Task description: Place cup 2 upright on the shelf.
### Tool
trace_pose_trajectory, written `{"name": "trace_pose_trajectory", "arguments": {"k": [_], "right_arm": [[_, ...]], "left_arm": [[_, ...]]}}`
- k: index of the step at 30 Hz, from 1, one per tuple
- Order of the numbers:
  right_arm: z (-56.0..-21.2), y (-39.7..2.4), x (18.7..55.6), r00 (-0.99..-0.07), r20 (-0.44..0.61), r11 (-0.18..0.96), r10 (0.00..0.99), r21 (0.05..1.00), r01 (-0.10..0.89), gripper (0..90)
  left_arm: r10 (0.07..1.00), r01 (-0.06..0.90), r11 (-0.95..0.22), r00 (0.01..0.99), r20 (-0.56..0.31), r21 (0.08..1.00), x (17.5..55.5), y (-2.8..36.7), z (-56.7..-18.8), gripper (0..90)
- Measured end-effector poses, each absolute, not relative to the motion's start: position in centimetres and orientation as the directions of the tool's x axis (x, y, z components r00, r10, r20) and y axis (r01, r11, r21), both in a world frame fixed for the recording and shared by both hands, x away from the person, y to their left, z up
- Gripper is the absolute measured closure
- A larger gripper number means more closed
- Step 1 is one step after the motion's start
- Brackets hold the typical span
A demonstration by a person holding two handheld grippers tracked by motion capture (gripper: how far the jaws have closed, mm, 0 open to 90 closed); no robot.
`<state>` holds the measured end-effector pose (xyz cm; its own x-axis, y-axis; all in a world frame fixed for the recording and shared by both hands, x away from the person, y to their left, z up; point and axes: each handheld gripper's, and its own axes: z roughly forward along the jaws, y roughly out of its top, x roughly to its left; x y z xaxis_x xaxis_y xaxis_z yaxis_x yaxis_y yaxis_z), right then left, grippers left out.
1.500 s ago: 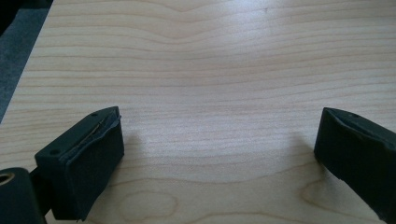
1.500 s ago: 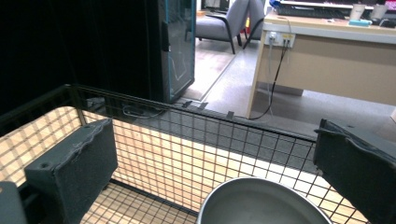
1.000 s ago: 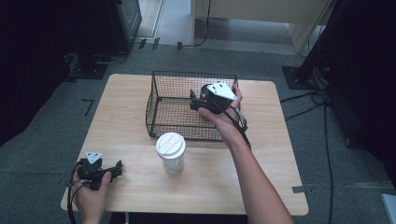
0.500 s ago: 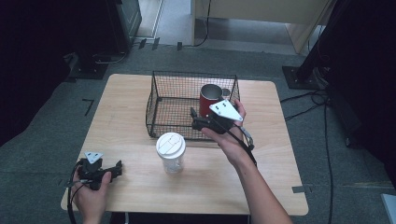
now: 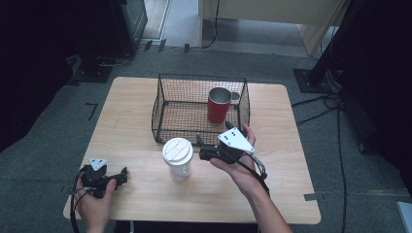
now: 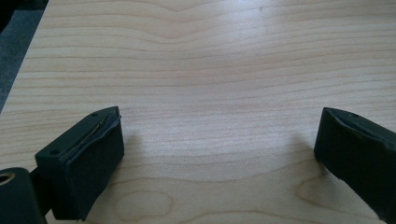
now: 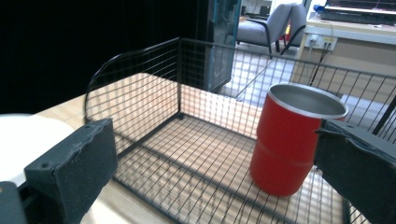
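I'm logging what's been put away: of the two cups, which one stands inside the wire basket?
The red cup with the open metal rim, upright in the basket. The clear cup with the white lid stands outside it on the table.

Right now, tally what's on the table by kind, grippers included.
Red mug, upright inside the basket: 1
Black wire basket: 1
Clear cup with white lid, on the table in front of the basket: 1
Grippers: 2, the left gripper and the right gripper, both open and empty
Total: 5
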<state>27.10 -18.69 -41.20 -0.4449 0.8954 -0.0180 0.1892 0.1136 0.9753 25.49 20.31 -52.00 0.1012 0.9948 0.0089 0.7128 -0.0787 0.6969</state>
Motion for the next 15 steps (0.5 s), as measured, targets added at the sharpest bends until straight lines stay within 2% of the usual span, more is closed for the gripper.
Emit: {"name": "trace_pose_trajectory", "arguments": {"k": [15], "right_arm": [[-44.1, -18.4, 23.4, -0.488, 0.021, 0.101, 0.873, 0.97, 0.222, 0.0]], "left_arm": [[0.995, 0.712, -0.078, 0.101, 0.008, 0.698, 25.5, 20.3, -52.0, 2.0]]}}
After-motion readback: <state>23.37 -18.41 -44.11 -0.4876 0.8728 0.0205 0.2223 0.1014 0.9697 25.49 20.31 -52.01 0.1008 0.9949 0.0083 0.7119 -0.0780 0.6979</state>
